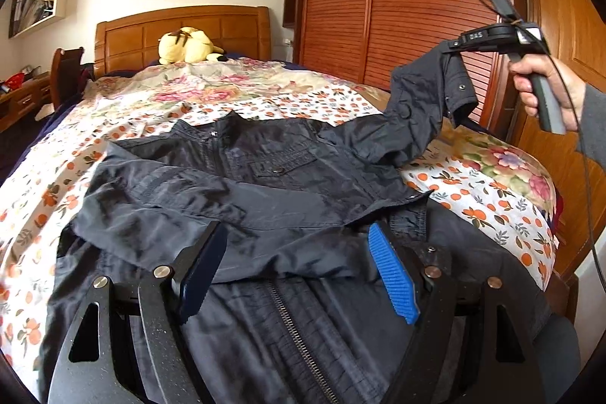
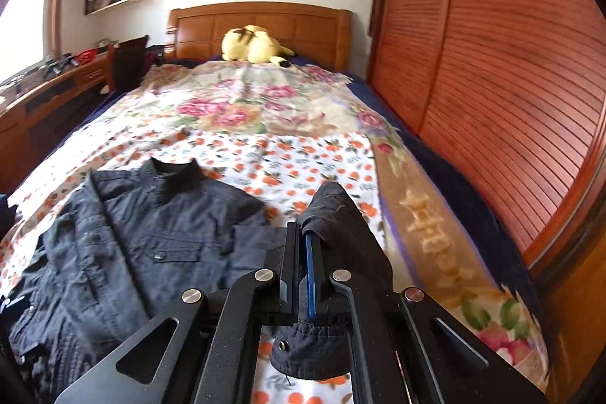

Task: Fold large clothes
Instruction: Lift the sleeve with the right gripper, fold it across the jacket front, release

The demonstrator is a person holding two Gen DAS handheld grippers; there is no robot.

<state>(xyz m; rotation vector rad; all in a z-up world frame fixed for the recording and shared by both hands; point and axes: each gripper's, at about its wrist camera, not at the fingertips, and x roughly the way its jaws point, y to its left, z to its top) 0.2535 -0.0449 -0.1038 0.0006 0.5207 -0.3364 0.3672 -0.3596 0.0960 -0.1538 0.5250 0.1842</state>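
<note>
Our left gripper (image 1: 299, 271) hovers with fingers spread wide over the jacket (image 1: 242, 184) on the bed (image 1: 265, 93), gripping nothing. One sleeve already lies across the chest. Our right gripper (image 2: 303, 252) pinches the other sleeve's cuff (image 2: 337, 214), raised, not yet folded.

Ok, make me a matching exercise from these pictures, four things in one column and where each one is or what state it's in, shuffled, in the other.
Things:
1. jacket sleeve cuff
2. left tongs
3. yellow plush toy
4. jacket collar

Places or states:
A. lying by the wooden headboard
B. open, above the jacket's zipper
C. clamped in the right tongs, lifted off the bed
D. on the orange-print blanket, pointing toward the headboard

Pairs: 1-C, 2-B, 3-A, 4-D
</note>
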